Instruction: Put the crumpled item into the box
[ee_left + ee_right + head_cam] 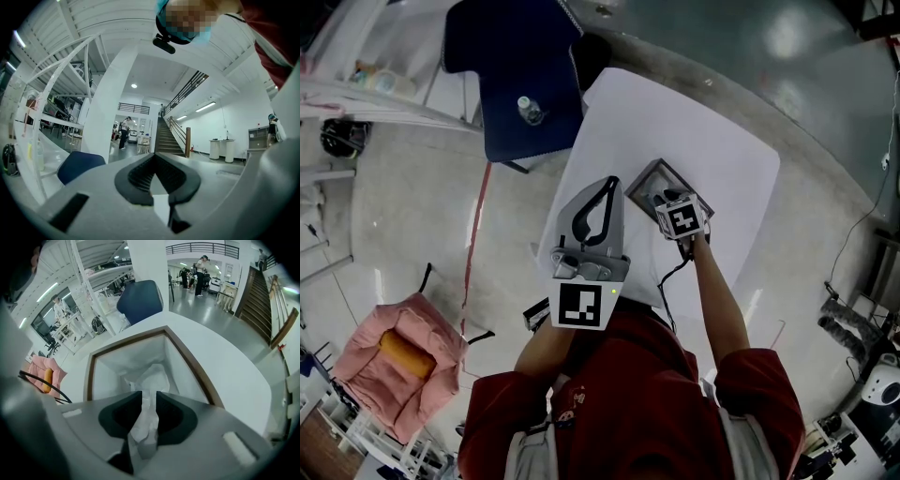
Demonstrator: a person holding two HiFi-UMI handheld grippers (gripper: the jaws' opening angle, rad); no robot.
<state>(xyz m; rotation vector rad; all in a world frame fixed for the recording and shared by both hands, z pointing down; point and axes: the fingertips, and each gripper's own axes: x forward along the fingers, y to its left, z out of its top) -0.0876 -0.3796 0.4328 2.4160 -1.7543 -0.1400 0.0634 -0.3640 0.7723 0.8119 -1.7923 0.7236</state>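
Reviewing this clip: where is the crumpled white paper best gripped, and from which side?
Probably on its narrow upper fold, coming from above, as the right gripper does here. The crumpled white paper hangs down into the open brown-rimmed box, and the box walls close off any sideways approach.

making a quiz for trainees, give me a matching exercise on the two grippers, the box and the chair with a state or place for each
1. left gripper
2. right gripper
3. box
4. chair

a. on the white table, top open
b. shut on the crumpled item
c. dark blue, beyond the table
d. shut, nothing held

Pairs: 1-d, 2-b, 3-a, 4-c
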